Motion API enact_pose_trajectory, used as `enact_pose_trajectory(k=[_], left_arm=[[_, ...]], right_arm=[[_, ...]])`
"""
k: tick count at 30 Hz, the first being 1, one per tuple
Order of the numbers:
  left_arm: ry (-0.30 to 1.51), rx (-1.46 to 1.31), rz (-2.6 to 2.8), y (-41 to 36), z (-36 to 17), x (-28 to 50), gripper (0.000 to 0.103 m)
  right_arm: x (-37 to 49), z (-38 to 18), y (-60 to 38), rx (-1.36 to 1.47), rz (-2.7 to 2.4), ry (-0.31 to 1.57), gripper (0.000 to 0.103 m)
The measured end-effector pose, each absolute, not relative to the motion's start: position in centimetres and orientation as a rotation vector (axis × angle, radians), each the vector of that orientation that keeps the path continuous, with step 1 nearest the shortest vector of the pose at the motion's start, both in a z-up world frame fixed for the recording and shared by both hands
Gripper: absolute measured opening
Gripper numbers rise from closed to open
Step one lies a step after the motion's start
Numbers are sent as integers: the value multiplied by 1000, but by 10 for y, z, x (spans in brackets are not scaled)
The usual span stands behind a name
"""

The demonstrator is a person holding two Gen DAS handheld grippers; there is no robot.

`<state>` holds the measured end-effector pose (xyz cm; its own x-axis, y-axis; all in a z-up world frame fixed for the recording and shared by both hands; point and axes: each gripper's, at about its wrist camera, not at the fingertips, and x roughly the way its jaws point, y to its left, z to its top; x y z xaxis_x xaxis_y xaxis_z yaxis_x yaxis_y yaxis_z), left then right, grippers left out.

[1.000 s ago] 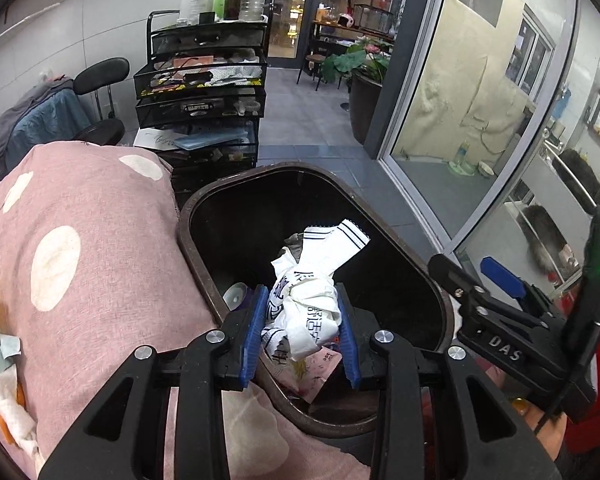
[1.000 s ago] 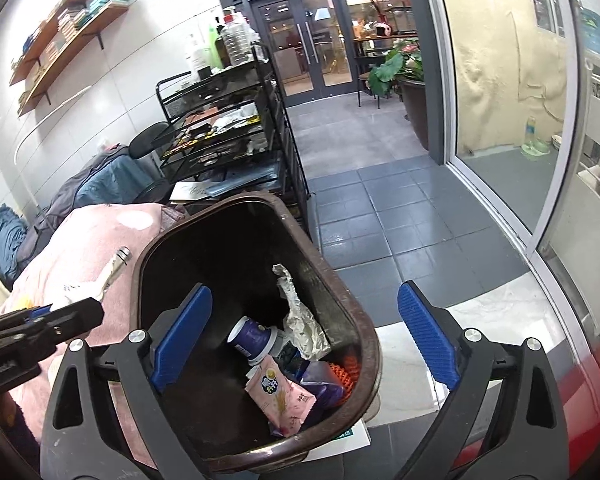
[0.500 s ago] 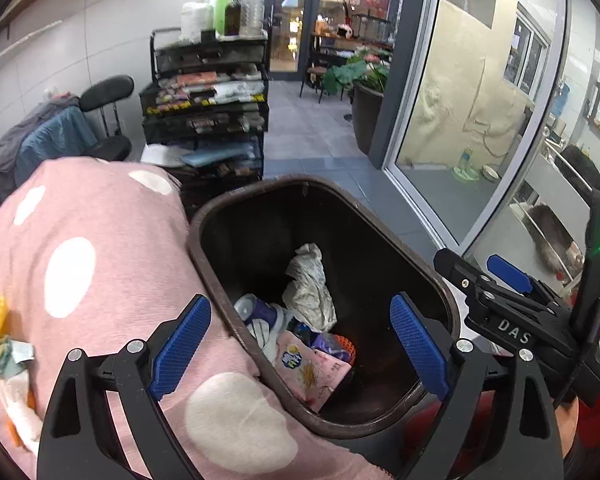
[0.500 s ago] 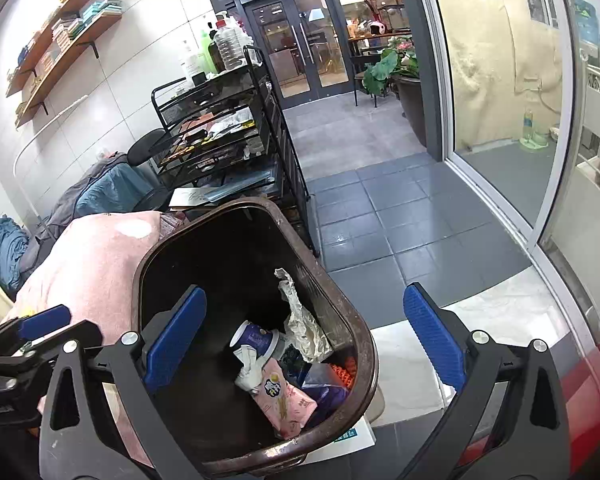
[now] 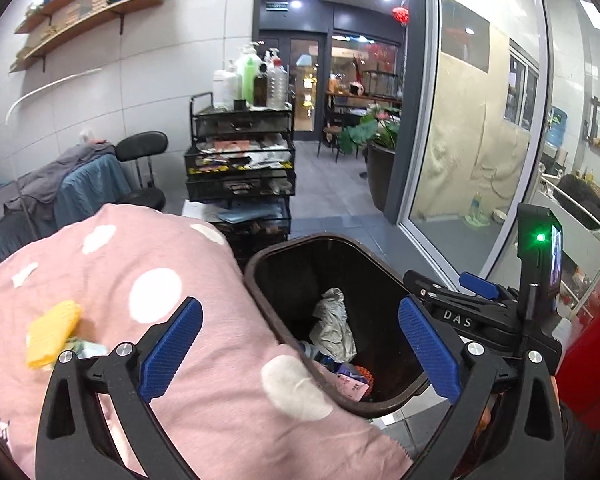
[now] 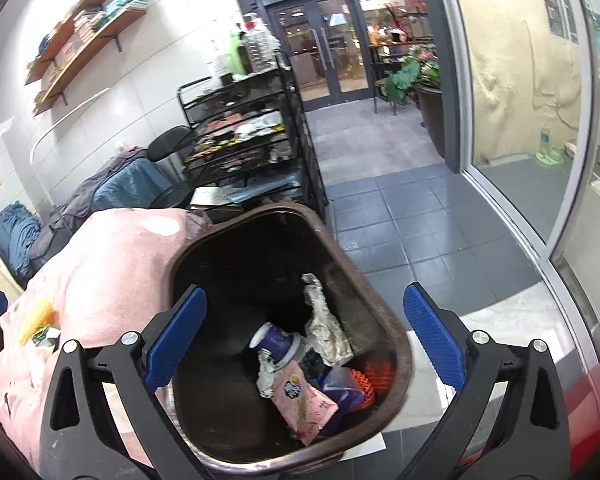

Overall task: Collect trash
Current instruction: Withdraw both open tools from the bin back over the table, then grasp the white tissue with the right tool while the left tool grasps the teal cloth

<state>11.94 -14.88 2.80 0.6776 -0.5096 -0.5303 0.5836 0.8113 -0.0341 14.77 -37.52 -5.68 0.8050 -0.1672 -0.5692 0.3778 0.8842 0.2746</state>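
Trash fills the bottom of a dark brown bin (image 6: 396, 344) that stands on the grey tiled floor (image 6: 412, 216), pressed against a pink blanket with white dots (image 5: 148, 292). Seen from the right wrist, the heap gathers at the near right corner of the bin: a crumpled grey-white wrapper (image 6: 324, 324) rises along the right wall, a small purple-and-white cup (image 6: 274, 340) lies on its side just left of it, and a crumpled white paper scrap (image 6: 266, 376) sits below the cup. A pink snack packet (image 6: 304, 404) with a cartoon print leans in front, touching a dark blue-purple bag (image 6: 340, 388) and something orange with a mesh pattern (image 6: 374, 376) at the right wall. More litter lies outside the bin, on the blanket at the left: a yellow piece (image 5: 52, 336) with scraps of paper beside it.

The left gripper (image 5: 300, 348) hangs above the blanket's edge and the bin's left rim; its jaws have just been opening and stand wide apart with nothing between them. The right gripper (image 6: 304, 336) hovers over the bin mouth, its blue pads spread wide and empty, touching nothing.

A black wire rack (image 5: 240, 168) loaded with bottles stands behind the bin.
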Motion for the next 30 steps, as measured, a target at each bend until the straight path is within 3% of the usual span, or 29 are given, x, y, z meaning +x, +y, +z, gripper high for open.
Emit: enact_pose_trajectory(k=[30], left_arm=[[588,1,-221,41,7,136,97]], right_arm=[[200,-11,-196,203,230,590,97]])
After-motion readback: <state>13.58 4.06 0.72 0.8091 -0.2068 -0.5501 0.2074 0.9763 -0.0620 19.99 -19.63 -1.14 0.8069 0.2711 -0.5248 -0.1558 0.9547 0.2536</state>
